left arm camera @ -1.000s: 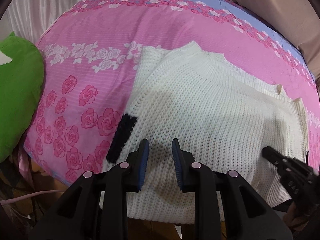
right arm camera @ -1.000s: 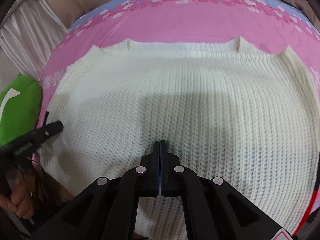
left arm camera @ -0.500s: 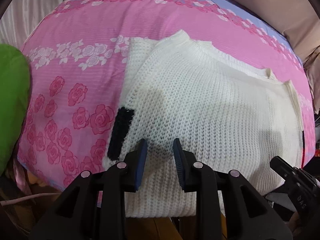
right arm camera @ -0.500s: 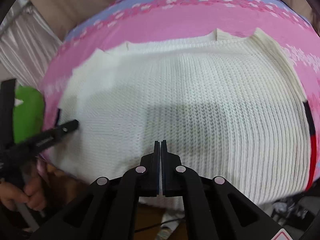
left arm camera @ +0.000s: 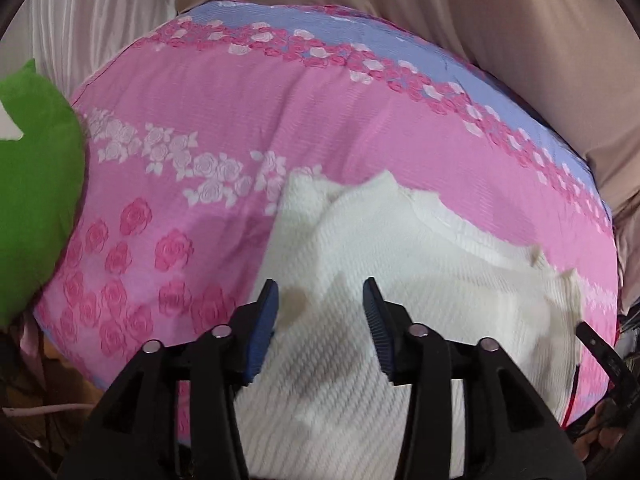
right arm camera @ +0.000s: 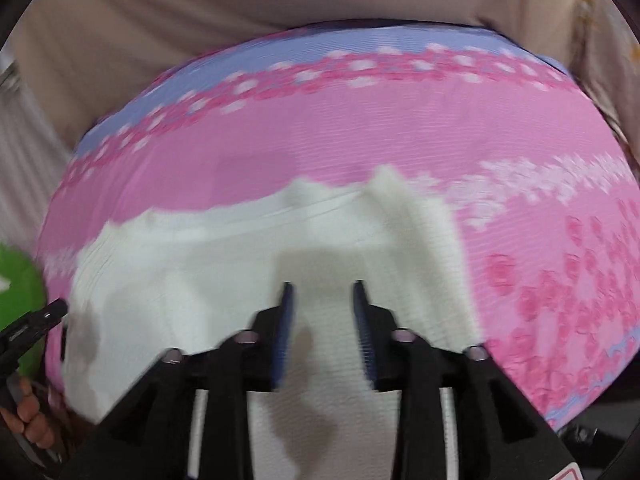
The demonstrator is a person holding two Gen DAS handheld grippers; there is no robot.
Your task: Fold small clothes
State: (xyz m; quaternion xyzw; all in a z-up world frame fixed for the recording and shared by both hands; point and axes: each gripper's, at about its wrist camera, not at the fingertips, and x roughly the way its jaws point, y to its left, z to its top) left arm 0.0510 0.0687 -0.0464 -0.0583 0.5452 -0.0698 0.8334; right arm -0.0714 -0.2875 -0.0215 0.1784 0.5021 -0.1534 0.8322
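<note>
A white knit sweater lies flat on a pink rose-patterned bedsheet, at the near edge. My left gripper is open and empty over the sweater's left part. In the right wrist view, which is blurred, the sweater fills the lower middle. My right gripper is open and empty above the sweater near its right side. The left gripper's tip shows at the sweater's left edge in the right wrist view, and the right gripper's tip shows at the far right in the left wrist view.
A green plush cushion sits at the left edge of the bed. Beige cloth and a white curtain hang behind the bed. The sheet has a blue band at its far edge. The bed edge drops off close below the grippers.
My right gripper went from shut to open. My left gripper opened wider. Both cameras pulled back and tilted up, so more of the bed shows beyond the sweater.
</note>
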